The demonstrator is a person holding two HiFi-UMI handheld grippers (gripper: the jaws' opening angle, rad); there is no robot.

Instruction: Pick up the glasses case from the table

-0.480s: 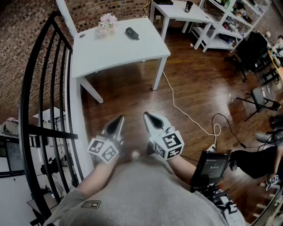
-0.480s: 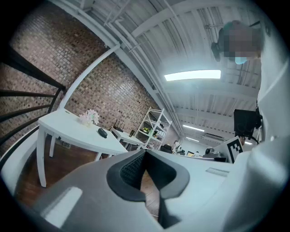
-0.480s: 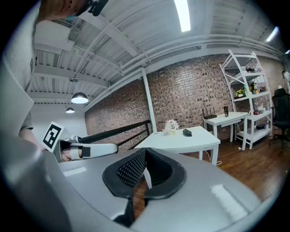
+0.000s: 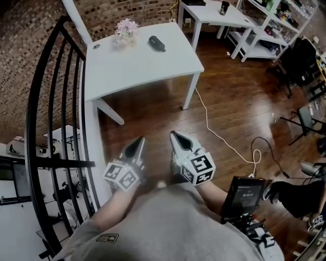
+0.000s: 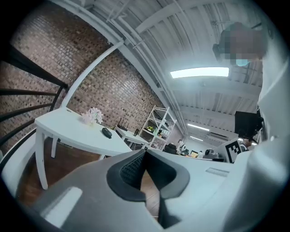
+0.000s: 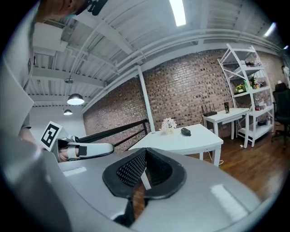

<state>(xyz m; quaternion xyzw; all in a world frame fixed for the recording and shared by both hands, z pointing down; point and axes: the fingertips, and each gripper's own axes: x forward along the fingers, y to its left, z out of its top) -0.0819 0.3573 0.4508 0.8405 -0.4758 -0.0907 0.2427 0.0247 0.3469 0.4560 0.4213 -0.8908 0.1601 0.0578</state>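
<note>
The dark oval glasses case lies on the far part of a white table, to the right of a small pot of pale flowers. Both grippers hang over the wood floor, close to my body and well short of the table. My left gripper is shut with nothing in it, and my right gripper beside it is shut and empty too. In the left gripper view the case shows small, beyond the closed jaw tips. The right gripper view shows the case far ahead of its closed jaws.
A black stair railing runs along the left. A white cable trails over the floor from the table leg. A second white table and white shelves stand at the back right. A black device sits at my right hip.
In the head view the table and case have shifted a little lower and to the right. Both grippers stay shut and side by side.
</note>
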